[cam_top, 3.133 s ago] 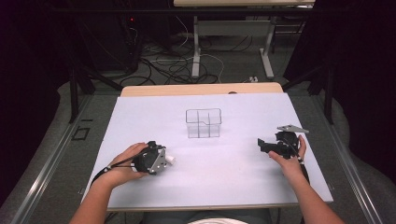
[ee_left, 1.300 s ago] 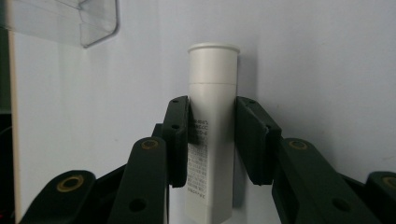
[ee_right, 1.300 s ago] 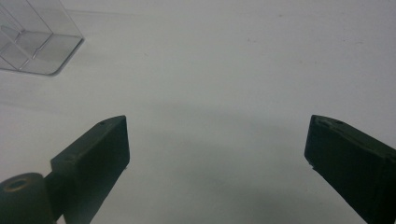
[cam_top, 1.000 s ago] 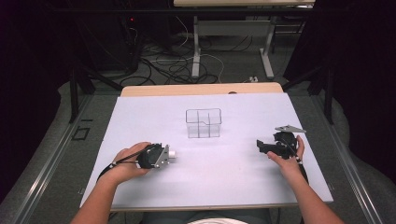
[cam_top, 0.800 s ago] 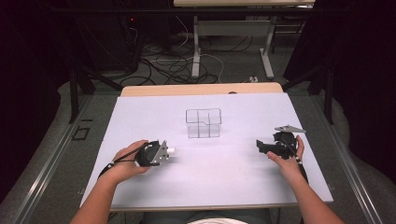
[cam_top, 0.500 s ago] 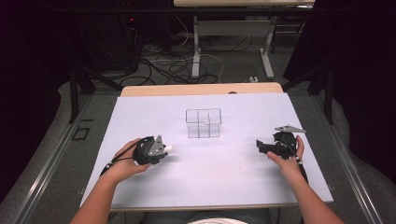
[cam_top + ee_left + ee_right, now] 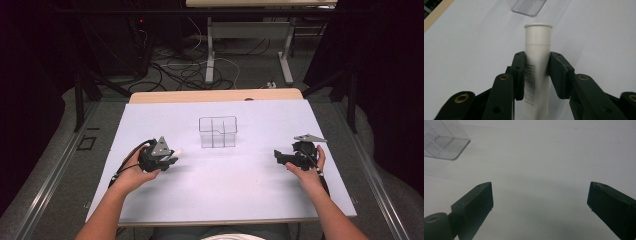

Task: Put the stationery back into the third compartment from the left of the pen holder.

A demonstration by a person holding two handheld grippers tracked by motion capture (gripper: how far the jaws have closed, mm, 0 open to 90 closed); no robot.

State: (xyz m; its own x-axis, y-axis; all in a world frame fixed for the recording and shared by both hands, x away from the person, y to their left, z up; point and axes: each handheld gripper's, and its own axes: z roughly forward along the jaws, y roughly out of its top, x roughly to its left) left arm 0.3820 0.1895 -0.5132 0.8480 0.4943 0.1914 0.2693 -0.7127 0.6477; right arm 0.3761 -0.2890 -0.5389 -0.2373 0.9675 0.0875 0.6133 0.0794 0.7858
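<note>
The left hand-held gripper (image 7: 537,72) pinches a white tube (image 7: 537,65): both black pads press flat on the tube's sides below its cap, and the capped end sticks out past the jaw tips toward the middle of the bench (image 7: 225,200). Small print runs down the tube between the pads. In the high view this left hand-held gripper (image 7: 167,156) sits over the bench's left half, gripped by the left hand (image 7: 134,172), with the tube (image 7: 176,150) showing as a pale stub at its tip, pointing toward the box (image 7: 218,132). Whether the tube rests on the sheet or is held just clear of it cannot be told. The right hand-held gripper (image 7: 540,202) has its jaws spread wide with nothing between them, just plain white bench surface ahead. In the high view the right hand-held gripper (image 7: 280,157) lies low over the right half of the bench, held by the right hand (image 7: 306,171), its jaws pointing leftward. The box is clear plastic, split by thin walls into compartments, and stands upright near the bench's centre, between the two grippers and farther from the person; its compartments look empty. A corner of the box (image 7: 442,141) appears at the upper left of the right gripper view, and its base (image 7: 529,6) shows beyond the tube's cap in the left gripper view.
</note>
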